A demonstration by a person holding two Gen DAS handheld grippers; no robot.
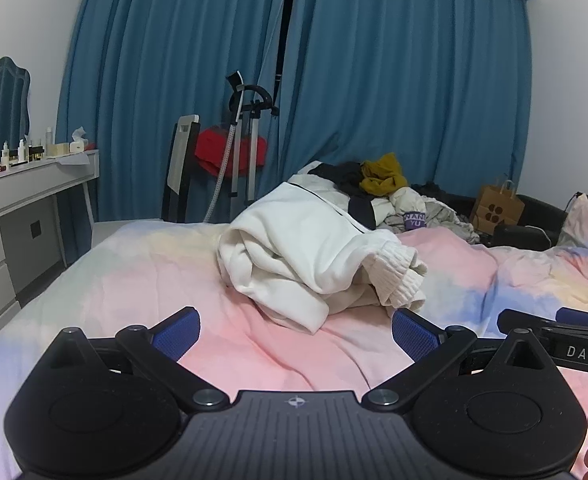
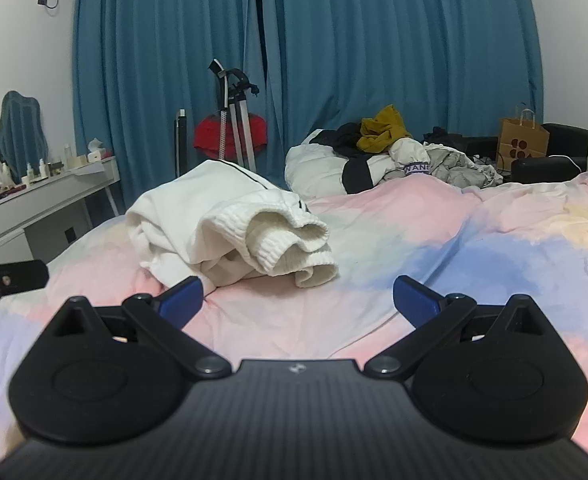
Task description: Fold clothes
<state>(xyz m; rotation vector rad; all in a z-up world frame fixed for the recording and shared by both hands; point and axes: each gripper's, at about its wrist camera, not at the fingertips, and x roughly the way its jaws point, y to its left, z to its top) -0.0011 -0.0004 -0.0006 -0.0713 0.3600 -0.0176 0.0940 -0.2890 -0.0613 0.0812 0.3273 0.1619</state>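
Note:
A crumpled white sweatshirt (image 1: pixel 310 248) with ribbed cuffs and a thin black stripe lies on the pastel pink-and-blue bedspread (image 1: pixel 141 280). It also shows in the right wrist view (image 2: pixel 229 228). My left gripper (image 1: pixel 296 334) is open and empty, just in front of the sweatshirt. My right gripper (image 2: pixel 298 298) is open and empty, just in front of the cuffs. The right gripper's body shows at the right edge of the left wrist view (image 1: pixel 566 336).
A pile of mixed clothes (image 1: pixel 378 184) lies farther back on the bed, also seen in the right wrist view (image 2: pixel 390 148). A white dresser (image 1: pixel 25 200) with bottles stands left. A garment steamer (image 1: pixel 241 140), blue curtains (image 1: pixel 374 80) and a paper bag (image 1: pixel 498 208) are behind.

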